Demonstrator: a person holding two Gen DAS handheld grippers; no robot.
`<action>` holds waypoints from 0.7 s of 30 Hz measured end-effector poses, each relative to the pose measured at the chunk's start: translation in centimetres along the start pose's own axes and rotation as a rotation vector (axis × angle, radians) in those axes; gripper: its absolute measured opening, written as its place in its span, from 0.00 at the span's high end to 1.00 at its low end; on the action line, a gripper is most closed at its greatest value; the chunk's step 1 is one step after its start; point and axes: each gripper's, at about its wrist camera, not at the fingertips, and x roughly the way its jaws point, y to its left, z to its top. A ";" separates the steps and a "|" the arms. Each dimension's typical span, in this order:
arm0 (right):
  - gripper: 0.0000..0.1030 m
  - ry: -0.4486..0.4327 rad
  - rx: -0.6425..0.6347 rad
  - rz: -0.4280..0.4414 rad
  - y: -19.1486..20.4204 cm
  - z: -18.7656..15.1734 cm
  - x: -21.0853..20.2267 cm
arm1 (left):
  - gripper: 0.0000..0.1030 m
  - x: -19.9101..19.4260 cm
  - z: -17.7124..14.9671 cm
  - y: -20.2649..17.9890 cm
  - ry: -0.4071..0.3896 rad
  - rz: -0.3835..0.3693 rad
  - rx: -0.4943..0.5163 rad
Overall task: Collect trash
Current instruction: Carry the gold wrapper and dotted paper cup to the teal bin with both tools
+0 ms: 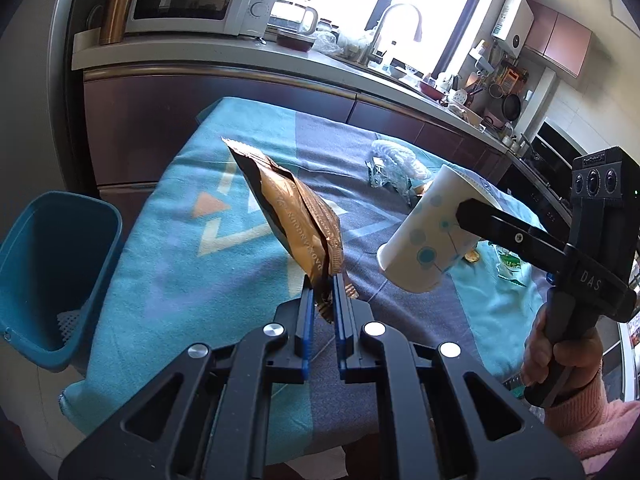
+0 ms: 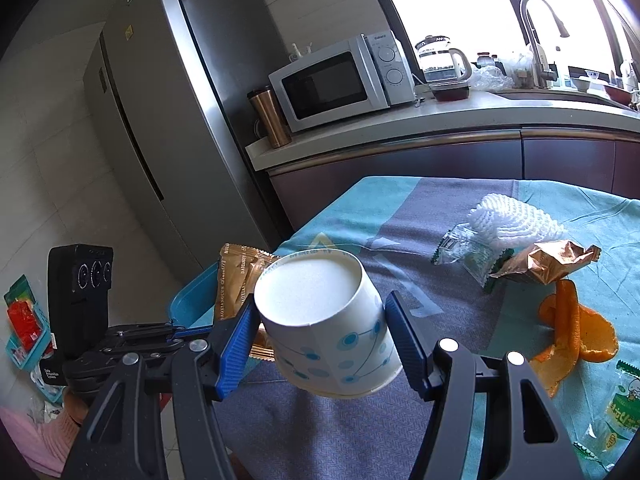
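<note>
My left gripper [image 1: 323, 286] is shut on the lower end of a gold and black snack wrapper [image 1: 294, 216], which stands up off the blue cloth-covered table [image 1: 180, 272]. My right gripper [image 2: 320, 312] is shut on a white paper cup with blue dots [image 2: 324, 320], held tilted above the table with its base toward the camera. That cup [image 1: 424, 236] and the right gripper's finger [image 1: 516, 236] show at the right of the left wrist view. The wrapper [image 2: 236, 284] appears behind the cup in the right wrist view. A blue bin [image 1: 52, 276] stands at the table's left.
On the cloth lie a white foam net [image 2: 516, 220], a clear wrapper [image 2: 468, 256], a crumpled gold wrapper [image 2: 552, 260], orange peel [image 2: 576, 328] and a green printed wrapper [image 2: 624, 404]. A counter with a microwave [image 2: 340, 84], a kettle and a sink runs behind; a fridge [image 2: 176, 100] stands left.
</note>
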 end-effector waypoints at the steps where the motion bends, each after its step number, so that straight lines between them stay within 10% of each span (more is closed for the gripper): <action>1: 0.40 0.000 -0.002 0.005 0.2 0.1 0.1 | 0.91 -0.3 0.0 0.1 -0.005 0.003 -0.001; 21: 0.40 0.016 -0.048 0.092 3.9 1.5 2.9 | 0.91 -6.8 -1.3 4.0 -0.091 0.087 -0.035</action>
